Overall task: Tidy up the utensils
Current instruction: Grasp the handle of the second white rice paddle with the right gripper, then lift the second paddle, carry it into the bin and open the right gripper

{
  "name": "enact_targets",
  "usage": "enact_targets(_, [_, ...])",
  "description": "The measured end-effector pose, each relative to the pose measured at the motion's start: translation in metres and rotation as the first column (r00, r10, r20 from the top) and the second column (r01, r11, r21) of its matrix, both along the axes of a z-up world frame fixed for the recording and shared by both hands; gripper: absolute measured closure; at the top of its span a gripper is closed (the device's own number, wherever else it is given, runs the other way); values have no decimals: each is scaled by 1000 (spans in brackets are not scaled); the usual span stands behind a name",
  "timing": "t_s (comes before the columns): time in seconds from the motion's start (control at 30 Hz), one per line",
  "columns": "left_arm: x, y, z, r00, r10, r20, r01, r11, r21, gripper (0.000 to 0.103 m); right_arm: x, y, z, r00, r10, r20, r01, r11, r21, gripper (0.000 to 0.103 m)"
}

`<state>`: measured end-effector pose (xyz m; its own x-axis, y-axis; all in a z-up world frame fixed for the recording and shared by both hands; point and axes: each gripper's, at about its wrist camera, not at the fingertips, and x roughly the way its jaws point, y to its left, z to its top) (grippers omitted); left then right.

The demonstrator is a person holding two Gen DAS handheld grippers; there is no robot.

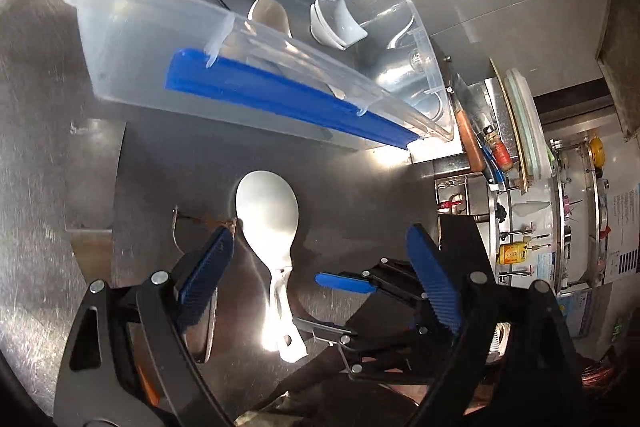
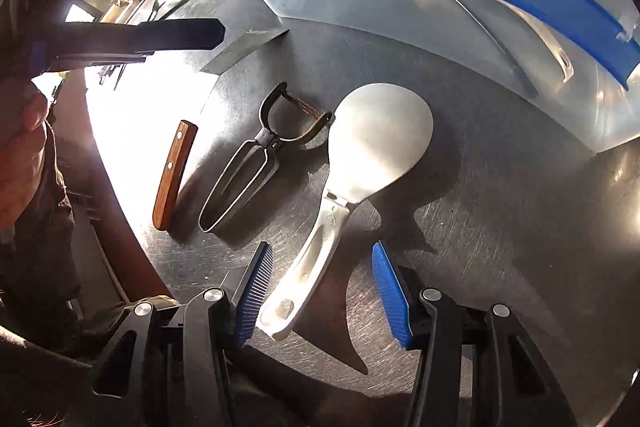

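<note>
- Paddle (image 2: 380, 143): a flat white rice paddle lying on the steel counter (image 2: 500, 247), just beside the clear bin (image 2: 400, 7), its round blade toward the bin and its handle pointing at the right gripper (image 2: 324, 295).
- Right gripper: fingers spread wide, one either side of the handle's end, nothing pinched yet.
- Left gripper (image 1: 320, 275): also spread and empty, hovering above the same paddle (image 1: 267, 211).
- Handling, as I judge it: light, stiff and smooth, probably plastic, so it may slip or skate on the steel; it lies low, so the pads must come down close to the counter.
- Best hold: the narrow handle across its width, not the broad blade.
- Nearby: a metal peeler (image 2: 256, 163) touches or nearly touches the blade's edge, and a wooden-handled knife (image 2: 174, 175) lies beyond it.
- The bin already holds white spoons (image 1: 336, 21).
</note>
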<state>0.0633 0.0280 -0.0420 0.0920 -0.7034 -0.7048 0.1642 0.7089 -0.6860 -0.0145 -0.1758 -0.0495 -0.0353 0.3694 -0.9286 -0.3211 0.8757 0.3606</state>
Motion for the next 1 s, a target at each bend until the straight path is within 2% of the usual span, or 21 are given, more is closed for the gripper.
enact_targets(0.13, [-10,10,-14,999,10,-40,-12,999,-30,20,0,4,-14,999,-44,-23,43,999,-15,50])
enact_targets(0.33, [-16,15,-33,994,17,-104,-22,999,-46,20,2,15,-21,985,-82,153,89,995,-43,51])
enact_targets(0.37, [-17,15,-35,993,19,-113,-25,999,-48,20,2,17,-21,982,-80,171,91,994,-57,55])
enact_targets(0.43, [-18,14,-40,991,18,-130,-25,998,-50,20,3,16,-22,984,-86,158,95,994,-51,86])
enact_targets(0.7, [-27,-6,-55,982,-32,-186,17,996,-85,20,1,-23,-24,981,-188,37,185,980,75,98])
enact_targets(0.8, [-27,-20,-63,975,-53,-218,28,993,-116,20,-7,-28,-18,986,-151,70,149,988,34,98])
enact_targets(0.93, [-25,-42,-72,965,-72,-253,32,986,-161,20,-25,-28,-12,994,-32,101,35,999,-24,98])
enact_targets(1.0, [-25,-54,-76,960,-88,-265,44,985,-167,20,-34,-26,-7,994,19,108,-18,1000,-17,98])
